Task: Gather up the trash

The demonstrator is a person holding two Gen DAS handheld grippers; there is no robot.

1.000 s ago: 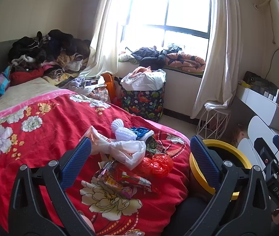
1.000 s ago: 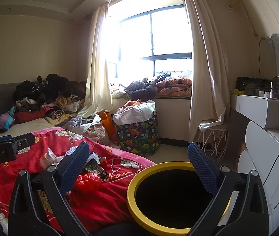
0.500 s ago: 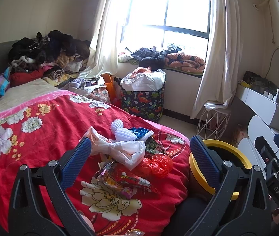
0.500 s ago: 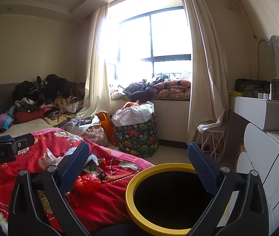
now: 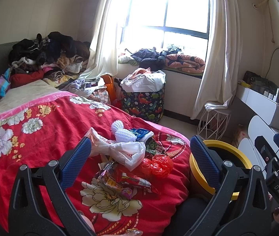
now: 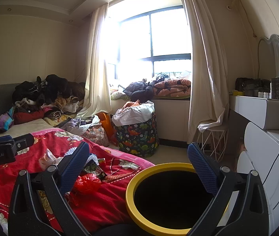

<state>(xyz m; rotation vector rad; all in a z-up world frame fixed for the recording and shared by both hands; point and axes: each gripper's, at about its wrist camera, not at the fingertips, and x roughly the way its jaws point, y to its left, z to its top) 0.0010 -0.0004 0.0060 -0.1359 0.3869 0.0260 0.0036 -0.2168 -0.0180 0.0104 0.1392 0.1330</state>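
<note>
One yellow-rimmed bin (image 6: 128, 192), two empty grippers, left (image 5: 139, 161) and right (image 6: 138, 161)

Yellow-rimmed bin (image 5: 243, 157) half hidden behind gripper finger; its dark inside (image 6: 171, 198) unreadable.

A soft red floral cloth blanket (image 5: 41, 129) is covering the bed. Crinkled glossy plastic is showing in the white bag (image 5: 127, 151), red bag (image 5: 159, 166) and shiny snack wrappers (image 5: 127, 181). The bin's yellow rim (image 6: 131, 200) is looking smooth and matt.
</note>
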